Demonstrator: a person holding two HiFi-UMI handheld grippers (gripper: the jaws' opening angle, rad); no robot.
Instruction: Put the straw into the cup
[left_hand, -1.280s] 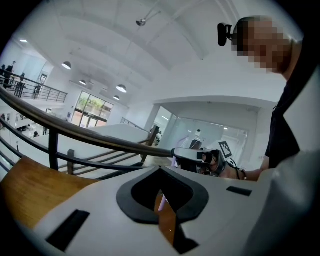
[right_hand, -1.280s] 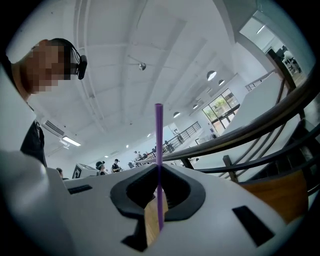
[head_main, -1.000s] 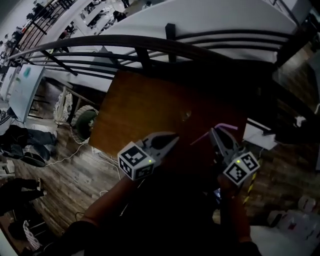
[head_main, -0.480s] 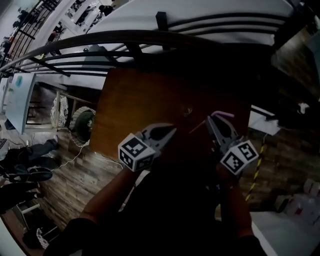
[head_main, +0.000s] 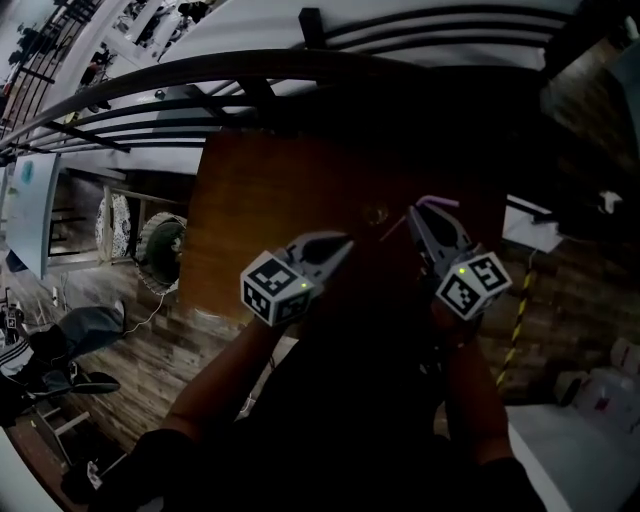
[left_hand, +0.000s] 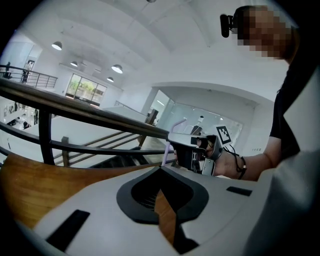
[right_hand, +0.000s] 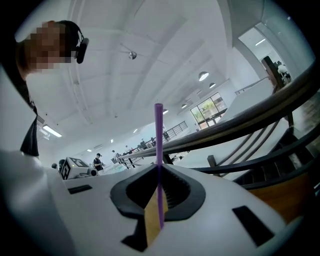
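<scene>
A purple straw (right_hand: 159, 150) stands upright, pinched between the jaws of my right gripper (right_hand: 159, 170), which is shut on it. In the head view its bent top (head_main: 436, 202) pokes out past the right gripper (head_main: 413, 213) over the right part of the brown table (head_main: 270, 200). My left gripper (head_main: 343, 245) hovers to the left of it, jaws shut with nothing between them (left_hand: 160, 170). The left gripper view shows the right gripper (left_hand: 192, 150) with the lilac straw (left_hand: 166, 152). A small round thing (head_main: 377, 213) lies on the table between the two grippers; whether it is the cup is too dark to tell.
Dark curved railings (head_main: 200, 85) run behind the table's far edge. Left of the table the wooden floor holds a round object (head_main: 165, 245) and a cable. A white box (head_main: 532, 228) and a yellow-black striped bar (head_main: 517, 300) are at the right.
The right gripper with the straw has moved a little farther out over the table. The left gripper has stayed beside it, still shut.
</scene>
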